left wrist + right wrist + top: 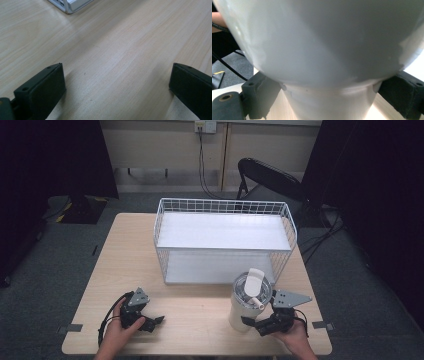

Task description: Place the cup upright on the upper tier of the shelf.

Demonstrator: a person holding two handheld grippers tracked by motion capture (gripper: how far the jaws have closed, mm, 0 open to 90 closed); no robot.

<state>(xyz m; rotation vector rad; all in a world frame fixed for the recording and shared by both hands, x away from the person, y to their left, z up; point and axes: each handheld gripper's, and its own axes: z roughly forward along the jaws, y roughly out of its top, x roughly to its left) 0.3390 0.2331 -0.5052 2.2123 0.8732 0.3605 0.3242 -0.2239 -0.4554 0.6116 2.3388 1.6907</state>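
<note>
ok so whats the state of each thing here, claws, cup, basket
left claw: open, low over bare table, holding nothing
right claw: jaws on either side of the tumbler's lower body, contact unclear
tumbler: upright on the table, lid on, just in front of the basket
wire basket: upright, empty, white liner inside

Matt wood-grain table [200, 312], glossy tumbler [240, 312]

Lab-like room, black curtains [45, 155], floor cables [320, 237], folding chair [267, 175]
</note>
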